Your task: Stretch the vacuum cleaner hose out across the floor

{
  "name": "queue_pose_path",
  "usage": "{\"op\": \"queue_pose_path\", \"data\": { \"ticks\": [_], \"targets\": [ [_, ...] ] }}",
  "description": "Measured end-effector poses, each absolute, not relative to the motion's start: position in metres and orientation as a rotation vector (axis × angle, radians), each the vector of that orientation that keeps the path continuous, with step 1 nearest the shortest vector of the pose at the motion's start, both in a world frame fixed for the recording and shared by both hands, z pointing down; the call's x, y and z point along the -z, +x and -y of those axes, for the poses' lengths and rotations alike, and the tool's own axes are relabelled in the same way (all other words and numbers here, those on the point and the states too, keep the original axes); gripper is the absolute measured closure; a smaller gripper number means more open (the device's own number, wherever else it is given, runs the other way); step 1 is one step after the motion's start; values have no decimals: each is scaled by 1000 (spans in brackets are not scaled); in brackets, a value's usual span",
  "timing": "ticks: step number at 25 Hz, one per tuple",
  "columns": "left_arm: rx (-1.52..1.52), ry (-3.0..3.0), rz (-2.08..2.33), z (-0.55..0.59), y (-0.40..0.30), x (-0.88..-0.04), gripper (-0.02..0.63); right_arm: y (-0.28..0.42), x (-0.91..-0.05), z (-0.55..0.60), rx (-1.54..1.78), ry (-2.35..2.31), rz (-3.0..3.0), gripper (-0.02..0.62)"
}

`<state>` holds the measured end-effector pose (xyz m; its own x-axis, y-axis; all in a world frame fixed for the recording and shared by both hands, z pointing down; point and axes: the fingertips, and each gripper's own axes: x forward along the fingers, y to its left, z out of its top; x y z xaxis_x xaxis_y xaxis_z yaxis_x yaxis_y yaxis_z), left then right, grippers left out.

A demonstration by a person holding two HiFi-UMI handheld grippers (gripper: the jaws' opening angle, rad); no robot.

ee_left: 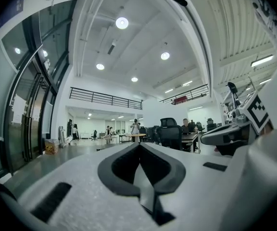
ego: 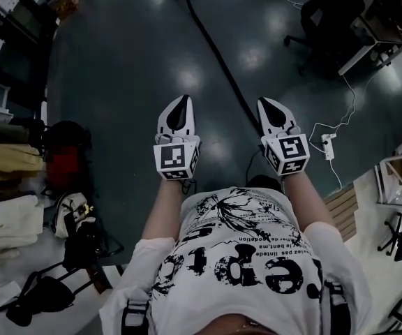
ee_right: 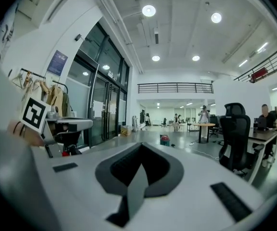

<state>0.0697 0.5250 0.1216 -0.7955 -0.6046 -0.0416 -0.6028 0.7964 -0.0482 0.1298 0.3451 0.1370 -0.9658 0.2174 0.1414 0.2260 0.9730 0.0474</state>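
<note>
- Evidently, the left gripper (ego: 181, 105) was closed, its jaws pressed tip to tip with nothing between them, and it was held out level above the dark, glossy floor (ego: 117, 82).
- The right gripper (ego: 269, 110) was closed and empty as well, held side by side with the left one.
- The hose (ego: 215, 54) lay on the floor as a black line. It ran from the far edge diagonally toward the person's feet and passed below the right gripper's inner side.
- A white power strip (ego: 327, 146) with its cable lay toward the floor's right edge.
- A black office chair (ee_right: 237, 134) stood ahead of the right gripper.
</note>
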Motion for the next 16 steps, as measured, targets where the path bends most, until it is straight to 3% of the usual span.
{"op": "queue_pose_path", "data": {
  "ticks": [16],
  "targets": [
    [-32, -1031, -2919, -526, 64, -126, 603, 128, -140, -352, 114, -311, 2962, 592]
  ]
}}
